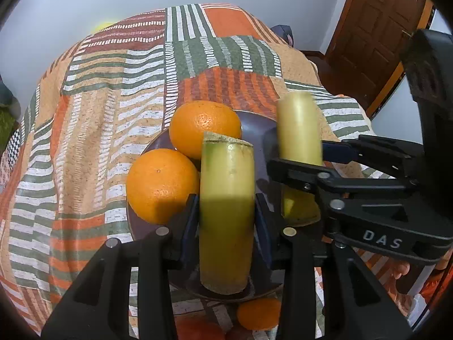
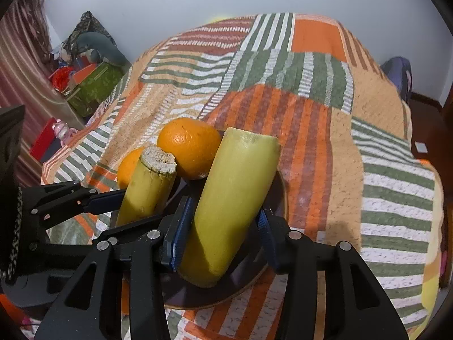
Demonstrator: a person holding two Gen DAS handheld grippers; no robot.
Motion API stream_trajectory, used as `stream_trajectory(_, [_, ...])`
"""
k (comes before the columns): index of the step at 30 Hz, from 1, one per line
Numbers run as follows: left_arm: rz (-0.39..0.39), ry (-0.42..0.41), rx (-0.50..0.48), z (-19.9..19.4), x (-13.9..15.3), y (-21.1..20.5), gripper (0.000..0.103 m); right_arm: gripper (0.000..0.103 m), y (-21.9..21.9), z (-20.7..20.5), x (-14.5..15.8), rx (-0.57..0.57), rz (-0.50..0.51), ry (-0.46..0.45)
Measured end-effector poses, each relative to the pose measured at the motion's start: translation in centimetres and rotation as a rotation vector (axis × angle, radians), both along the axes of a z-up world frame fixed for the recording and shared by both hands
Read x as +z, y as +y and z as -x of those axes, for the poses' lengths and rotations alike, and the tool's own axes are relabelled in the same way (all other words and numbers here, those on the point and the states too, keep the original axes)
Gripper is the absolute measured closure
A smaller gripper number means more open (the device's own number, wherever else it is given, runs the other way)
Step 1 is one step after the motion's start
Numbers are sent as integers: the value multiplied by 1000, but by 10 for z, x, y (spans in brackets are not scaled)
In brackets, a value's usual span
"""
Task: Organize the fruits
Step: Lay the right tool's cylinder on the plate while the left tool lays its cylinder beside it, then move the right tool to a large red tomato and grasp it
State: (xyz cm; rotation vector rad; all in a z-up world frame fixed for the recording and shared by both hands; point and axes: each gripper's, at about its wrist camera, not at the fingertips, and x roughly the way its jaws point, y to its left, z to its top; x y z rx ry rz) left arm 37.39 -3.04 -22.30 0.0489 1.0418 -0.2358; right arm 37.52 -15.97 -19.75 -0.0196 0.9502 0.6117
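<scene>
Partway through, by the look of things.

On the bed (image 1: 85, 141), toward its near edge: a dark plate (image 1: 254, 130) already bearing two oranges, a far orange (image 1: 205, 127) and a near orange (image 1: 161, 184), touching each other at the plate's left side.

Left tool (image 1: 226, 212): closed narrowly on a yellow-green stalk piece (image 1: 226, 170), both blue pads pressing its sides about mid-length. Held near upright over the near part of the plate, just beside the near orange, rough cut end up. Lower end seemingly at the plate, though contact there hard to confirm.

Right tool (image 2: 220, 226): parted slightly wider than the second stalk piece (image 2: 240, 175) standing between its jaws. One pad against the piece, the other apparently just clear of it, so no firm grip by my reading. Leans away from the camera, foot resting on the right half of the plate, top tipped toward the far orange.

Probably done: both oranges plated, second piece delivered. Probably left: setting down and letting go of the first piece, drawing both tools back without toppling either piece, and gathering the small orange fruit (image 1: 259, 313) lying off the plate at the bed's near edge. Something reddish beside it, too cropped to name.
</scene>
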Motion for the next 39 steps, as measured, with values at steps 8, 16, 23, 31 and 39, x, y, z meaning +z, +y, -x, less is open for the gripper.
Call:
stream_trajectory(8, [25,20,16,-3,-4,1,60,60,-3,7,3,8,-27,-16])
stream_trajectory(16, [6,-12,28,11,8,4,59,60,-7,20,15,5,-9,-74])
stream_trajectory(23, [31,-71,67,37,39,21,53,59,-13,43,30,10,26,-138])
stream_trajectory(31, [9,-129,111,74,67,39,52,55,-22,80,48,10,53,-201])
stream_trajectory(39, [-3,-175,126,124,90,50,42,48,-29,119,60,-6,61,-236])
